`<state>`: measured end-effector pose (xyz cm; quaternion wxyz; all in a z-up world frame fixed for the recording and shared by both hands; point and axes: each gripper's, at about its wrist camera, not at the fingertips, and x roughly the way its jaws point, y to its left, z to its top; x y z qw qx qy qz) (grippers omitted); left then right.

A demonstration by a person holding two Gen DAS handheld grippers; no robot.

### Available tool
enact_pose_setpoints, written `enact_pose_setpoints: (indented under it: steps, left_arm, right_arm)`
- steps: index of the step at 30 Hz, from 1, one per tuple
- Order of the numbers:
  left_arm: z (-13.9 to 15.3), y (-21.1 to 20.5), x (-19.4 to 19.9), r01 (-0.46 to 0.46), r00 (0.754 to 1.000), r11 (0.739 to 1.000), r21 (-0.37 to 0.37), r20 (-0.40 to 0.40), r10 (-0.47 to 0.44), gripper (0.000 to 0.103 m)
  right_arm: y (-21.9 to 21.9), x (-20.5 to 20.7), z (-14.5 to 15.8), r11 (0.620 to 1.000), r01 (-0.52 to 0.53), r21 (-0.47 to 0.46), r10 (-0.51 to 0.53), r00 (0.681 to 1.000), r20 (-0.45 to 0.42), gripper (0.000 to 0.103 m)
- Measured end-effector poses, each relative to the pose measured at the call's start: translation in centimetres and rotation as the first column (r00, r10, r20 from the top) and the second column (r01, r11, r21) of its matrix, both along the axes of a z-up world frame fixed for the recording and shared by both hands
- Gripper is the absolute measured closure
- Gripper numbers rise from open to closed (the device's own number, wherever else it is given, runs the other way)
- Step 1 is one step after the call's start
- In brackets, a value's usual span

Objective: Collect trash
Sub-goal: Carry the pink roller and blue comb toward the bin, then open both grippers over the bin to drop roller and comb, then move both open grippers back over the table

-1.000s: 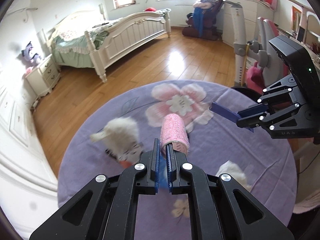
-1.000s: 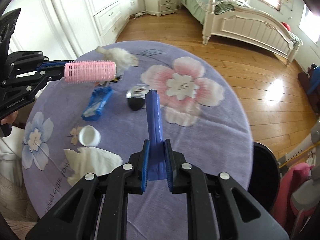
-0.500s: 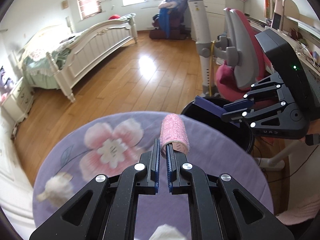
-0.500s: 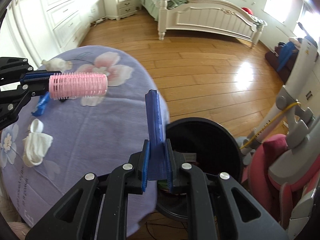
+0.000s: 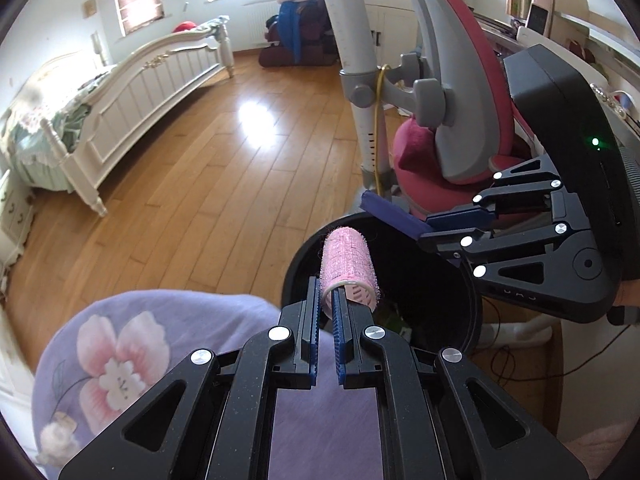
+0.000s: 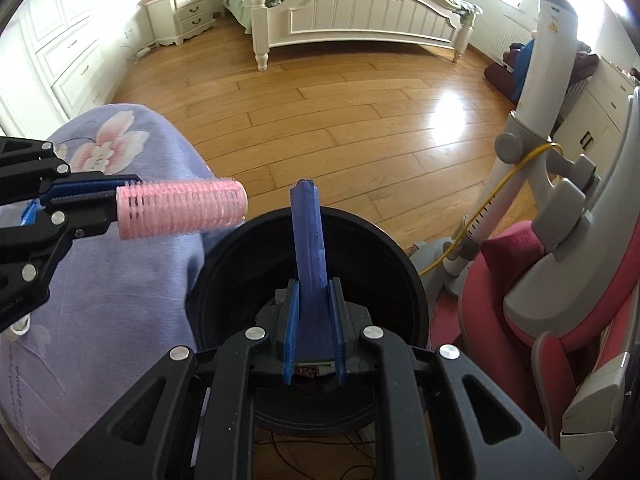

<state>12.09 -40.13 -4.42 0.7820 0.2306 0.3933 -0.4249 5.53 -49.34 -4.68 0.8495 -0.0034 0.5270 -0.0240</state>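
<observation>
My left gripper (image 5: pixel 327 300) is shut on the rim of a pink hair roller (image 5: pixel 349 268), which juts out over the left edge of the black round bin (image 5: pixel 472 320). In the right wrist view the same roller (image 6: pixel 182 210) hangs left of the bin (image 6: pixel 224 248), above the purple cloth. A blue wrapper (image 6: pixel 309 240) stands upright between the pads of my right gripper (image 6: pixel 314 292), which is shut on it directly above the bin's mouth. From the left wrist view the right gripper (image 5: pixel 430 226) holds the wrapper (image 5: pixel 390 212) over the bin's far rim.
A round table with a purple flowered cloth (image 5: pixel 140 356) lies beside the bin, with a crumpled white tissue (image 5: pixel 56 436) on it. A pink and grey chair (image 6: pixel 560 272) and a grey stand (image 5: pixel 360 80) crowd the bin's far side. Wooden floor and a white bed (image 6: pixel 360 12) lie beyond.
Both grippers swept from above the table to above the black bin, each carrying its item. The table has slid to the left and lower part of both views.
</observation>
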Motion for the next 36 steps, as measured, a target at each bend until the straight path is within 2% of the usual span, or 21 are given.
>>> enact_pose_setpoints:
  steps: [3, 4, 5, 6, 7, 8, 9, 10, 17, 20, 24, 29, 33, 36]
  left_arm:
    - [-0.6, -1.4, -0.1, -0.005, 1.0, 1.0, 0.026, 0.003, 0.005, 0.095]
    - [-0.8, -1.8, -0.1, -0.009, 1.0, 0.999, 0.037, 0.005, 0.009, 0.089]
    - [-1.0, -2.2, -0.2, -0.013, 1.0, 0.999, 0.052, 0.01, 0.013, 0.084]
    - [-1.1, -2.4, -0.3, -0.017, 1.0, 0.998, 0.052, 0.021, 0.016, 0.075]
    - [-1.0, -2.5, -0.4, -0.02, 0.999, 0.998, 0.051, 0.03, 0.019, 0.063]
    - [-1.0, -2.5, -0.4, -0.023, 0.999, 0.999, 0.046, 0.035, 0.022, 0.057]
    - [-0.8, -2.5, -0.5, -0.027, 0.999, 0.999, 0.03, 0.04, 0.026, 0.048]
    - [-0.6, -2.3, -0.5, -0.029, 0.999, 0.999, 0.02, 0.042, 0.028, 0.047]
    - [0.6, -0.7, -0.7, -0.036, 0.999, 0.999, -0.01, 0.041, 0.036, 0.047]
    - [1.3, 1.6, -1.0, -0.074, 0.996, 0.997, -0.027, 0.051, 0.075, 0.047]
    - [1.9, 6.5, -1.7, -0.175, 0.98, 0.984, -0.016, 0.098, 0.176, 0.047]
    - [2.3, 14.6, -1.8, -0.325, 0.94, 0.946, 0.004, 0.112, 0.323, 0.047]
    - [1.8, 21.4, -1.9, -0.445, 0.891, 0.894, 0.06, 0.126, 0.435, 0.047]
    - [1.6, 25.8, -1.7, -0.522, 0.851, 0.85, 0.073, 0.122, 0.511, 0.047]
  right_arm:
    - [-0.9, 0.2, -0.4, 1.0, 0.022, -0.009, -0.023, 1.0, -0.016, 0.083]
    - [-1.2, 0.2, -0.6, 0.999, 0.034, -0.015, -0.035, 0.999, -0.021, 0.08]
    - [-1.4, 0.2, -0.7, 0.999, 0.045, -0.016, -0.046, 0.999, -0.022, 0.066]
    - [-1.6, 0.2, -0.8, 0.998, 0.057, -0.02, -0.057, 0.998, -0.023, 0.046]
    - [-1.7, 0.1, -0.7, 0.997, 0.069, -0.035, -0.069, 0.997, -0.018, 0.038]
    - [-1.7, 0.1, -0.7, 0.996, 0.074, -0.052, -0.074, 0.997, -0.007, 0.03]
    - [-2.0, 0.0, -0.6, 0.996, 0.074, -0.059, -0.074, 0.997, 0.001, 0.03]
    - [-2.0, 0.0, -0.5, 0.996, 0.073, -0.057, -0.073, 0.997, 0.002, 0.03]
    - [-1.9, 0.0, 0.0, 0.996, 0.07, -0.052, -0.069, 0.998, 0.011, 0.03]
    - [-0.7, -0.1, 0.4, 0.998, 0.042, -0.038, -0.041, 0.999, 0.017, 0.03]
    - [2.1, 0.2, 1.2, 1.0, -0.02, -0.016, 0.021, 0.999, 0.042, 0.03]
    - [7.5, 1.0, 1.7, 0.991, -0.136, 0.01, 0.135, 0.989, 0.064, 0.03]
    - [12.7, 1.6, 1.4, 0.97, -0.241, 0.042, 0.238, 0.969, 0.059, 0.03]
    - [17.2, 2.4, 1.1, 0.949, -0.309, 0.056, 0.306, 0.95, 0.058, 0.031]
